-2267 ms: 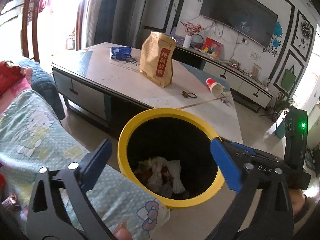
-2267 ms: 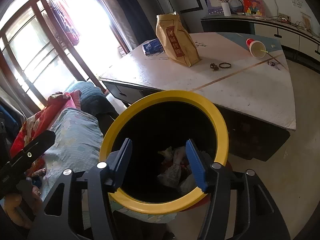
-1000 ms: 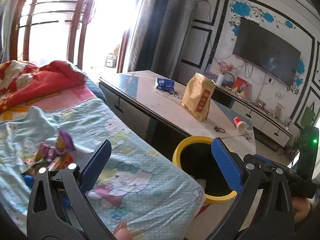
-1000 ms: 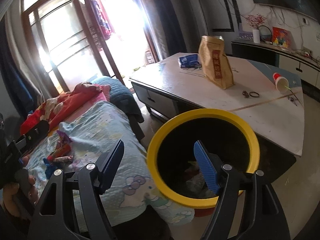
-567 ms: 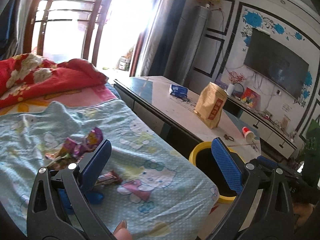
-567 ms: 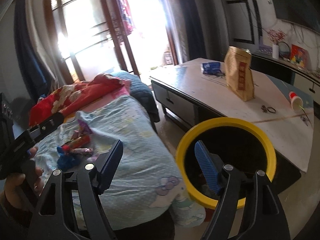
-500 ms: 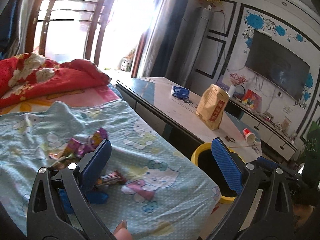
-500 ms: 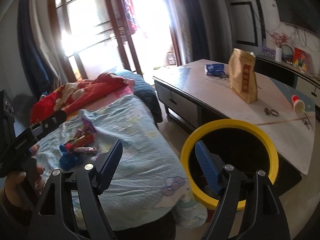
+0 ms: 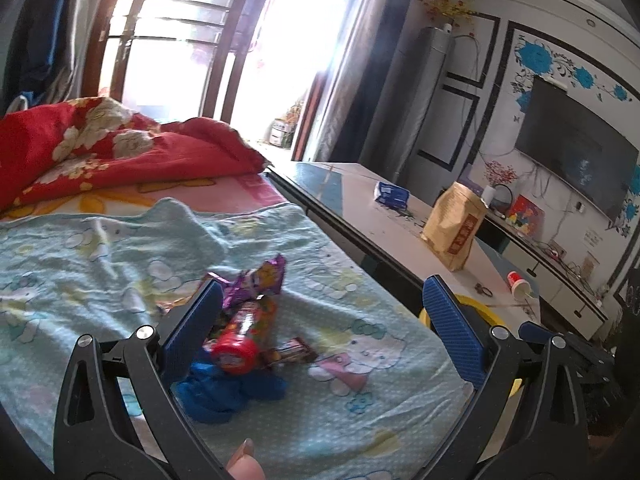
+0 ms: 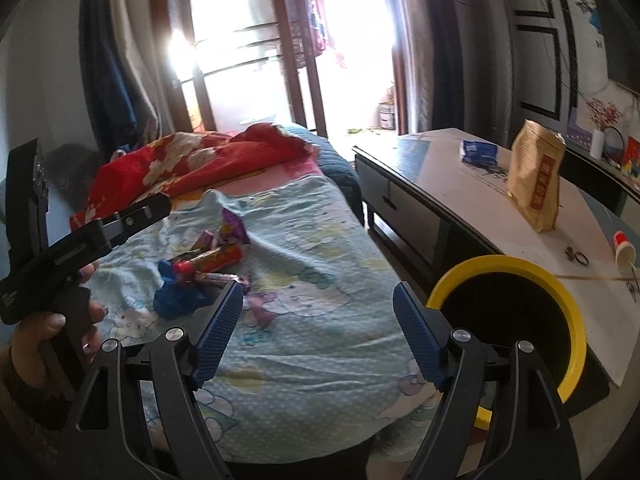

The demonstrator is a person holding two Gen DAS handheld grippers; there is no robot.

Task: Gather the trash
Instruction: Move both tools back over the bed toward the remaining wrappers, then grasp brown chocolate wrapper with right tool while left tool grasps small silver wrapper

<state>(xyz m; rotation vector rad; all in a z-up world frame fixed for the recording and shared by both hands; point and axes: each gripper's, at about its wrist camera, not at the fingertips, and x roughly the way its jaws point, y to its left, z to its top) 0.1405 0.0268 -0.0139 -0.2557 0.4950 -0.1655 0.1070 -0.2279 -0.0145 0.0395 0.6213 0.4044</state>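
Note:
A small heap of trash lies on the light blue cartoon blanket point(image 9: 352, 364): a red-capped snack tube point(image 9: 245, 332), a purple wrapper point(image 9: 262, 280), a small dark candy bar point(image 9: 292, 350) and a crumpled blue piece point(image 9: 228, 390). My left gripper point(image 9: 320, 328) hangs open just over this heap, its left finger beside the tube. In the right wrist view the same tube point(image 10: 214, 260) and blue piece point(image 10: 176, 294) lie left of centre. My right gripper point(image 10: 318, 334) is open and empty above the blanket. The yellow-rimmed black bin point(image 10: 504, 264) stands to the right.
A red floral quilt point(image 9: 108, 148) lies at the far end of the bed. A long low table point(image 10: 472, 196) alongside carries a brown paper bag point(image 10: 536, 180), a blue packet point(image 10: 478, 151) and a tipped red cup point(image 10: 624, 250). A hand holds the left gripper's handle point(image 10: 60, 264).
Both grippers have swung away from the bin toward the bed. The trash heap has come between the left gripper's fingers in view. Both stay open.

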